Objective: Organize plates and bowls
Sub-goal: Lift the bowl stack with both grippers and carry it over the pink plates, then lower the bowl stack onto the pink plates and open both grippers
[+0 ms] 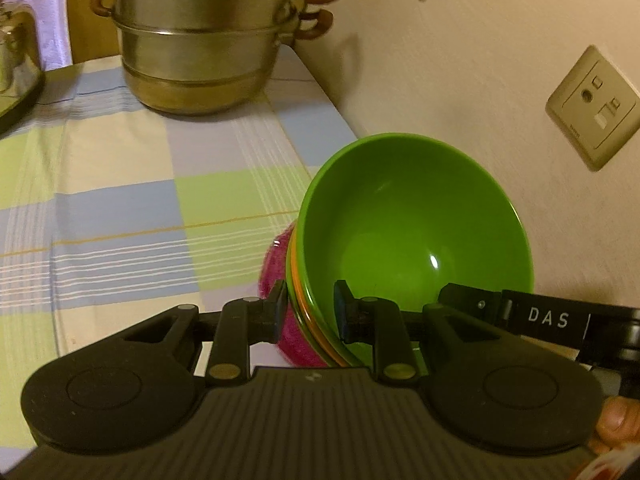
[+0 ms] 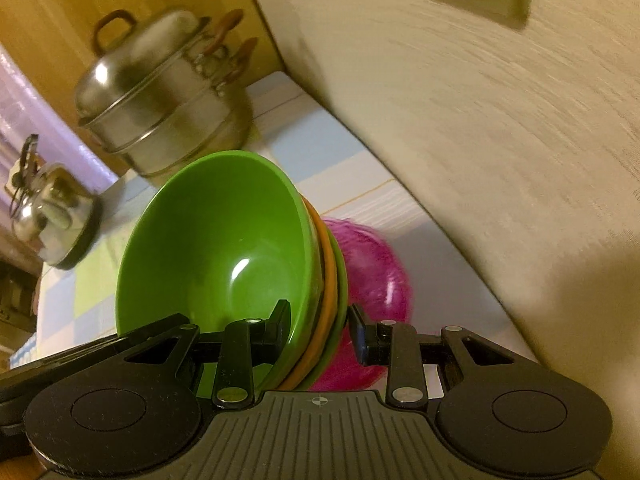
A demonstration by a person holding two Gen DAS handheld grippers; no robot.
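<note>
Both grippers, left and right, pinch the bowl stack's rims, lower centre of frame. We'd carry level, squeeze evenly, clear of the steamer.

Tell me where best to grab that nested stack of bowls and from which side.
Grip the stack of bowls by its layered rims, one finger inside the green bowl, one outside the pink bowl. The left gripper and right gripper already clamp opposite edges; the flared walls give nothing else to pinch.
</note>
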